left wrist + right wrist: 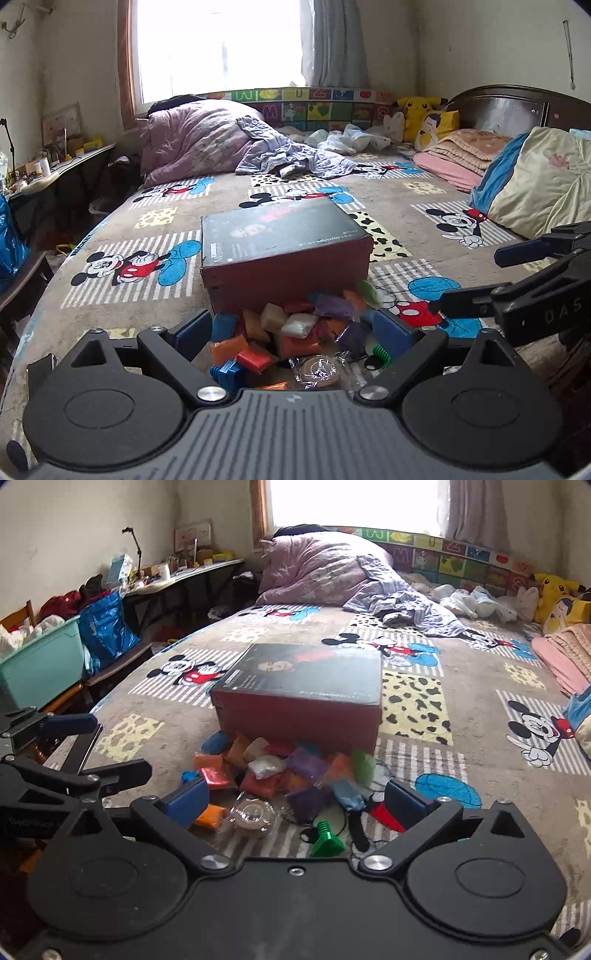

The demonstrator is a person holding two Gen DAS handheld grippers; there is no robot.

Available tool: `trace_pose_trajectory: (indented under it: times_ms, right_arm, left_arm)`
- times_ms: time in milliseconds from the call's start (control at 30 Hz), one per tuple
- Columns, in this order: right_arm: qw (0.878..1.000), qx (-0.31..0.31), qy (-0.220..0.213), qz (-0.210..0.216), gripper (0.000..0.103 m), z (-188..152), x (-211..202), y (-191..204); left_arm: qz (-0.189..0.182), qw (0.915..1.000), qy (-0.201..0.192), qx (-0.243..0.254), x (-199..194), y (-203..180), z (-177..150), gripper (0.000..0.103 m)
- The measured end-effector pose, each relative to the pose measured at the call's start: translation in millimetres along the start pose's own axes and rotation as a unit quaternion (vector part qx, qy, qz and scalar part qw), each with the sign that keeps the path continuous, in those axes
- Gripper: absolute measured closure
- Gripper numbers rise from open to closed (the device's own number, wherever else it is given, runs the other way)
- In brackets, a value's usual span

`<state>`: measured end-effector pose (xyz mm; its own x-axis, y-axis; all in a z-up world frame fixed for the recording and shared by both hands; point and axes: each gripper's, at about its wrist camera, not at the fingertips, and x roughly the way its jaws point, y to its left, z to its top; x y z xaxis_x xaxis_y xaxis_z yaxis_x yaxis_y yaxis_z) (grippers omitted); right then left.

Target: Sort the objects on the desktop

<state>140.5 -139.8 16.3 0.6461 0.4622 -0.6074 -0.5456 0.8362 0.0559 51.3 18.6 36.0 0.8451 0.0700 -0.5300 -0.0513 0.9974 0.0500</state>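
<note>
bed | clay packets before box | left tool, right tool both spread, empty

left gripper fingers spread wide, right gripper likewise, side by side

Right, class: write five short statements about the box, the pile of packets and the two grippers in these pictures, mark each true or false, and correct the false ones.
1. The box lies closed on the bed. True.
2. The coloured packets are heaped on top of the box. False: they lie on the bed in front of it.
3. The left gripper is open. True.
4. The right gripper is shut on the green screw. False: it is open and holds nothing.
5. The yellow plush toy sits beside the packets. False: it sits at the far end.
</note>
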Motion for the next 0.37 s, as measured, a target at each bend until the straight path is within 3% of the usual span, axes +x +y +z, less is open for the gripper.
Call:
trace_pose_trajectory:
  times_ms: [200,367]
  right_arm:
    - [1.000,-0.007,0.002,-0.001,0.001,-1.2,2.2,5.1]
    - [1.000,-0.010,0.006,-0.006,0.001,-3.3,3.9,5.9]
  left_arm:
    - [-0.002,0.9999,-0.004,-0.015,-1.3,7.9,0.8,0.009]
    - [-0.004,0.9999,-0.015,0.005,-6.1,4.2,0.8,0.009]
